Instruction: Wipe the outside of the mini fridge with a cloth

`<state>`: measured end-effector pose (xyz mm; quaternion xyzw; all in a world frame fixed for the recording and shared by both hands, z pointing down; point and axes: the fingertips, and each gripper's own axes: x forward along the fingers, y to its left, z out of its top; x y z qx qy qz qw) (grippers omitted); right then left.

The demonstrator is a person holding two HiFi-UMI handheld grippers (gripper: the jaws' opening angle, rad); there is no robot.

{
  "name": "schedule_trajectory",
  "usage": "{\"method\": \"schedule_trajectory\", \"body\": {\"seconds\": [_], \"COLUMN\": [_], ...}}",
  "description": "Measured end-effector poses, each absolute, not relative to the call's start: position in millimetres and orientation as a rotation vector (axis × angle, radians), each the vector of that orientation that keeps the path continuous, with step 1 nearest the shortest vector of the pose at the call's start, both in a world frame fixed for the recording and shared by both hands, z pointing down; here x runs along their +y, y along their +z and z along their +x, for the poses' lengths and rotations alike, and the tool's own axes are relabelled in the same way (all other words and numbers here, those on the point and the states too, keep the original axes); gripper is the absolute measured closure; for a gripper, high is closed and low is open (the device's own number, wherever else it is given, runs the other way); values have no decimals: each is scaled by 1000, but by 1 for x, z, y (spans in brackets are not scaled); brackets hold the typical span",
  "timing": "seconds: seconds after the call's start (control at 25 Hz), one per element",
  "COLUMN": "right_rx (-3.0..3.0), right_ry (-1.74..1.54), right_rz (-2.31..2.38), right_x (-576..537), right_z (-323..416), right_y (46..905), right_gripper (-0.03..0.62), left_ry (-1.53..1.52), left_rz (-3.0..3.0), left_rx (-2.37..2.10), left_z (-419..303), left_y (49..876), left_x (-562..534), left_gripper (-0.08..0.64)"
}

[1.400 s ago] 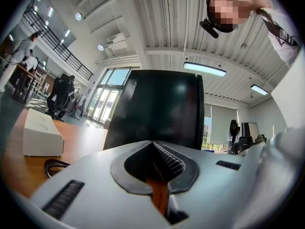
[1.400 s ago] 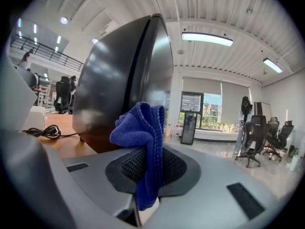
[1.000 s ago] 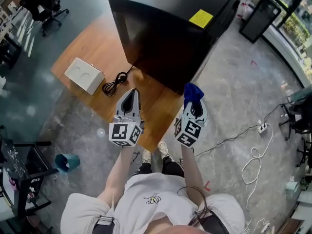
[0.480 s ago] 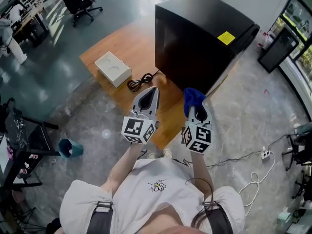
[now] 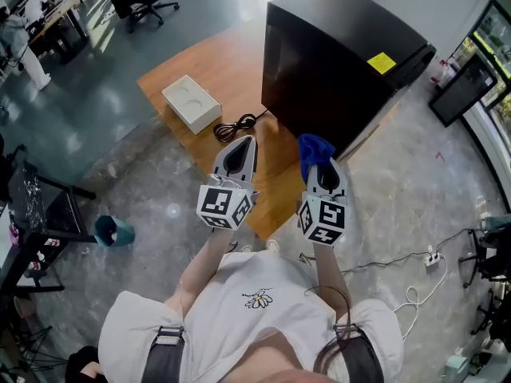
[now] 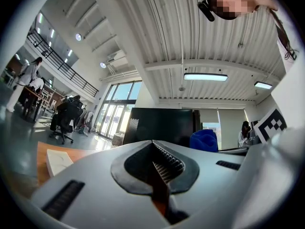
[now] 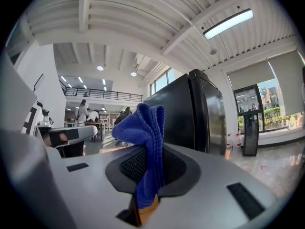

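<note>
So in the head view, the black mini fridge (image 5: 343,62) is sitting on the far end of a wooden table (image 5: 215,74), with a yellow sticker (image 5: 382,62) showing on its top. A white box (image 5: 192,104) and a coiled black cable (image 5: 235,126) are lying on the table to the left of it. The person is holding both grippers out over the near edge of the table, close to the fridge's front but not touching it. The left gripper (image 5: 243,146) is carrying nothing, and the right gripper (image 5: 316,166) is pinching a blue cloth (image 5: 315,150) that's bunching up past its tips. A teal bin (image 5: 112,231) is standing on the floor off to the left. In the left gripper view, the jaws are sitting closed together with nothing between them, and the fridge (image 6: 162,125) is showing straight ahead. In the right gripper view, the jaws are clamping the cloth (image 7: 145,137), and the fridge (image 7: 190,113) is standing just beyond it.
</note>
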<state>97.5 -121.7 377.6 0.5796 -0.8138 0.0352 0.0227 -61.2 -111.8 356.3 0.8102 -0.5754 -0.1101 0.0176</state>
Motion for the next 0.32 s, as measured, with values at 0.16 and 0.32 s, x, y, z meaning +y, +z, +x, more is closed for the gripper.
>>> {"method": "schedule_trajectory", "body": {"seconds": [0.16, 0.32], "right_rx": [-2514, -2513], "right_ry": [113, 97], "right_rz": [1794, 1794], "right_x": [-122, -121], "right_z": [102, 104], "right_y": [379, 380], "right_gripper": [523, 524], "left_ry": [-329, -322], "left_rz": [2514, 2513], "left_rx": [-1775, -1765], "left_z": [-56, -53], "left_y": [361, 363], "left_x": [-112, -112], "left_gripper": [555, 555]}}
